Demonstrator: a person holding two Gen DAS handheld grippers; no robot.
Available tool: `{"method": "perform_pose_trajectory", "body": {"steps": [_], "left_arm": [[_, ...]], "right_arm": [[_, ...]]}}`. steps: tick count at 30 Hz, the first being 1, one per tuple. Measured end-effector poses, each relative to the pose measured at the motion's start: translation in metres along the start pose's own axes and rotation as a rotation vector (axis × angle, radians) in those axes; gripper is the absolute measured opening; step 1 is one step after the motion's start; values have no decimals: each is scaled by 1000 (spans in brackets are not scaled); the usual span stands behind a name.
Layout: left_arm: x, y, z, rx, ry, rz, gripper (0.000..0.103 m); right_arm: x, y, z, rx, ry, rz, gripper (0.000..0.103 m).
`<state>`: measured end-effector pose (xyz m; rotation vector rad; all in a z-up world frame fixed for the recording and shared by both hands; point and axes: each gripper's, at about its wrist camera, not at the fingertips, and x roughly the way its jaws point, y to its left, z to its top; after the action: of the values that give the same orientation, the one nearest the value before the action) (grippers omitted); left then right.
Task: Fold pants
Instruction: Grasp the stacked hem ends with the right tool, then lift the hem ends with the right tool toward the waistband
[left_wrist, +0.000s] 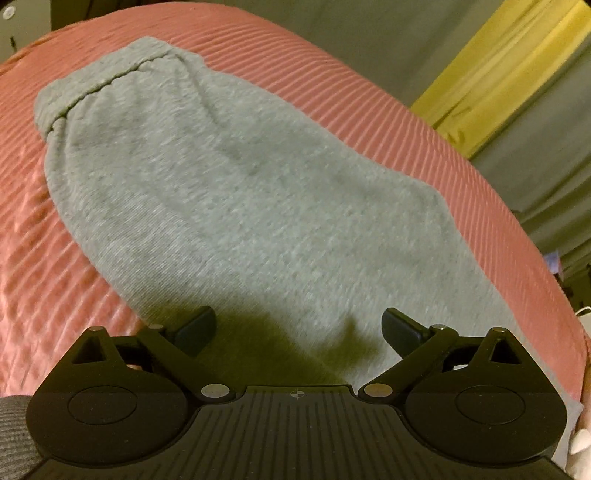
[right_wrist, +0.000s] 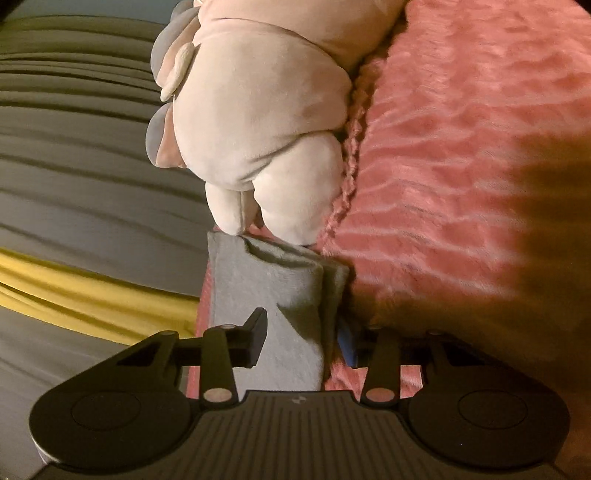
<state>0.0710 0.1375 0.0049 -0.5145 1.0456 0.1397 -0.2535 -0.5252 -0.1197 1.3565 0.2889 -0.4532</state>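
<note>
Left wrist view: grey pants (left_wrist: 236, 192) lie flat along a pink ribbed blanket (left_wrist: 424, 122) on a bed, already doubled lengthwise so both legs look stacked. A hemmed band sits at the far end. The fabric is soft, fleecy knit with a few shallow creases. The left gripper (left_wrist: 299, 328) hovers over the near end, its jaws spread wide and holding nothing. A yellow curtain (left_wrist: 509, 62) hangs at the far right.

Right wrist view: grey and yellow drapes fill the left side. The right gripper (right_wrist: 303, 339) has a layered end of the pants (right_wrist: 273, 295) between its jaws; the far finger is mostly hidden behind the cloth, so the grip appears closed on the fabric, though this is not certain. A pale plush toy (right_wrist: 258, 122) touches the cloth's far edge. The pink blanket spreads to the right.

The step in hand seems to be folding end to end. To do it well, the left jaws should pinch both layers at the near corner, matching the right, then carry the end over evenly so edges meet and the plush toy is not dragged.
</note>
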Motion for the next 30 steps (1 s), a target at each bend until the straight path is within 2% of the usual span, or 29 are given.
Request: {"method": "perform_pose_trajectory", "body": {"steps": [2, 4, 5, 8, 9, 15, 17, 22, 25, 28, 30], "left_arm": [[-1, 6, 2, -5, 4, 1, 100], [0, 6, 1, -6, 4, 5, 100], [1, 5, 1, -4, 4, 7, 100], [1, 4, 1, 2, 5, 12, 100], [3, 3, 1, 5, 5, 15, 100], [7, 1, 2, 24, 7, 28, 100], [7, 2, 2, 22, 8, 26, 101], [5, 4, 2, 21, 8, 19, 101], [6, 4, 2, 22, 7, 16, 101], [5, 5, 2, 19, 7, 8, 101], [5, 5, 2, 15, 7, 0, 101]], "right_arm": [[5, 6, 4, -25, -10, -15, 35], [11, 8, 8, -57, -12, -36, 22], [13, 8, 7, -69, -11, -47, 13], [9, 9, 6, -85, -17, -16, 12], [11, 10, 4, -89, -18, -8, 16], [26, 8, 8, -60, -2, -19, 18], [29, 16, 6, -99, -9, -30, 14], [24, 51, -1, -256, -46, -68, 10], [20, 98, -13, -437, -65, -87, 9], [19, 169, -44, -672, -58, -15, 8], [23, 218, -81, -830, -2, 72, 8]]}}
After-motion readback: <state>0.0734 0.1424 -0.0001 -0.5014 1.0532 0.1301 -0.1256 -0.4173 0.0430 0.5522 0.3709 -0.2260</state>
